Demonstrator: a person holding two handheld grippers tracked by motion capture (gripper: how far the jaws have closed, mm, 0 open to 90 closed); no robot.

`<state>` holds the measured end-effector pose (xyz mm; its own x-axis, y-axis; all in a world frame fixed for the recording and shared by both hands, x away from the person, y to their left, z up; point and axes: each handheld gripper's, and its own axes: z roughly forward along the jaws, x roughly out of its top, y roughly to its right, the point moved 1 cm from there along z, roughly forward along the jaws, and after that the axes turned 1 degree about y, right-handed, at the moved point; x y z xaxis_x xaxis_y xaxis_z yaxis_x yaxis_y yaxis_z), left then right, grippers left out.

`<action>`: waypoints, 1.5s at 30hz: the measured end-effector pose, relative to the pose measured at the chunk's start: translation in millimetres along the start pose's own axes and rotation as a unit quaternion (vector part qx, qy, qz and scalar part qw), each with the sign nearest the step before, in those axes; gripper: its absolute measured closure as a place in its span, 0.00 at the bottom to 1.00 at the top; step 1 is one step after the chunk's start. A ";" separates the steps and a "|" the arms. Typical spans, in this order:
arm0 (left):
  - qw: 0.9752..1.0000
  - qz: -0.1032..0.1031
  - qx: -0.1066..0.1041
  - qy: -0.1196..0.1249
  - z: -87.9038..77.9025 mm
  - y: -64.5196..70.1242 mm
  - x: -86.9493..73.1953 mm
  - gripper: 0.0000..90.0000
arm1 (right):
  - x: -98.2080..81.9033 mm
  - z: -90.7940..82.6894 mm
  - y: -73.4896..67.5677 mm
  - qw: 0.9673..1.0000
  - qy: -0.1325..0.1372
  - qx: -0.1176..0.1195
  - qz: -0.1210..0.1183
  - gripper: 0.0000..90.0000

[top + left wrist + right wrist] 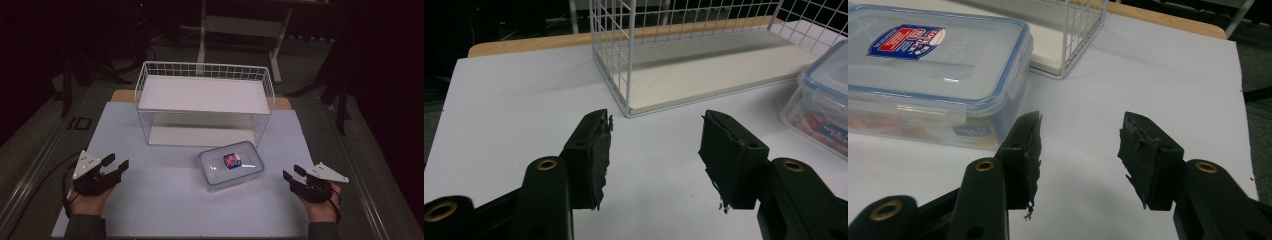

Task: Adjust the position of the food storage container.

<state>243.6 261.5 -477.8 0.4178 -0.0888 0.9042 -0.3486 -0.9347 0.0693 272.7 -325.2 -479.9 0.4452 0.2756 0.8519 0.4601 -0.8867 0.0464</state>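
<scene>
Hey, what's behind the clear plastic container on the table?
Behind the lidded container stands a white wire rack with two white shelves, both bare where visible. The container's label and frosted lid hide most of its inside, so its contents cannot be told.

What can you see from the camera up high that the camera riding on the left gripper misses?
The high view takes in the person's two hands, the left gripper and right gripper from outside, the upper shelf of the white wire rack, and the whole clear lidded container with its red and blue label.

The left gripper view looks along its own two black jaws, open with nothing between them, and shows their ragged pads close up.

Both show the white table cover, the rack's lower shelf and the container.
</scene>
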 end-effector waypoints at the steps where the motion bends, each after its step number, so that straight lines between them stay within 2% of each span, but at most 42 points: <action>1: 1.000 -0.001 0.001 0.001 -0.1 -0.7 -0.2 0.50 | 0.1 0.6 -0.1 1.000 0.000 0.000 0.000 0.56; 5: 1.000 -0.004 0.008 0.003 0.3 -3.2 -1.6 0.49 | 0.2 1.8 0.2 1.000 0.001 -0.004 -0.006 0.56; 9: 1.000 -0.010 0.008 -0.004 2.1 -4.0 -3.0 0.50 | 1.4 2.8 2.4 1.000 0.006 -0.004 0.004 0.58; 15: 1.000 -0.008 0.010 -0.004 3.3 -3.5 -3.1 0.50 | 4.2 10.7 5.2 1.000 0.005 0.003 0.013 0.64; 19: 1.000 -0.007 0.010 -0.007 3.5 -3.3 -3.8 0.50 | 10.8 15.0 4.2 1.000 0.003 0.018 0.001 0.79; 21: 1.000 -0.008 0.012 -0.005 3.1 -3.3 -4.0 0.50 | 13.5 15.0 4.0 1.000 0.005 0.022 0.006 0.87; 22: 1.000 -0.008 0.012 -0.005 3.1 -3.3 -4.0 0.50 | 13.5 15.0 4.0 1.000 0.005 0.022 0.006 0.87; 24: 1.000 -0.011 0.012 -0.005 3.3 -4.1 -4.3 0.50 | 15.8 17.4 4.4 1.000 0.002 0.028 0.004 0.95; 26: 1.000 -0.013 0.013 -0.005 3.1 -4.3 -4.4 0.50 | 16.6 21.0 4.2 0.999 -0.001 0.035 0.009 0.98; 30: 1.000 -0.015 0.013 -0.003 2.6 -4.8 -4.3 0.50 | 21.4 33.5 2.4 0.998 -0.002 0.053 0.029 0.99; 34: 1.000 -0.016 0.011 -0.003 2.6 -5.0 -4.4 0.50 | 24.3 46.6 -2.4 0.998 -0.013 0.059 0.028 0.99; 36: 1.000 -0.015 0.009 -0.002 2.1 -4.9 -4.3 0.50 | 23.3 60.0 -9.4 0.997 -0.033 0.065 0.020 1.00; 38: 1.000 -0.015 0.010 -0.001 2.0 -5.1 -4.5 0.50 | 22.5 65.5 -11.4 0.997 -0.040 0.063 0.016 1.00; 42: 1.000 -0.017 0.012 -0.001 2.0 -5.7 -4.8 0.50 | 22.6 73.2 -10.4 0.996 -0.038 0.076 0.034 1.00; 45: 1.000 -0.018 0.012 -0.001 2.2 -5.5 -4.7 0.50 | 21.6 80.5 -11.5 0.995 -0.039 0.083 0.038 1.00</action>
<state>245.5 266.3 -483.4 0.4318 -0.0567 0.9002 -0.3136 -0.9452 0.0909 338.9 -279.2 -504.1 0.5393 0.2446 0.8058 0.5403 -0.8345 -0.1083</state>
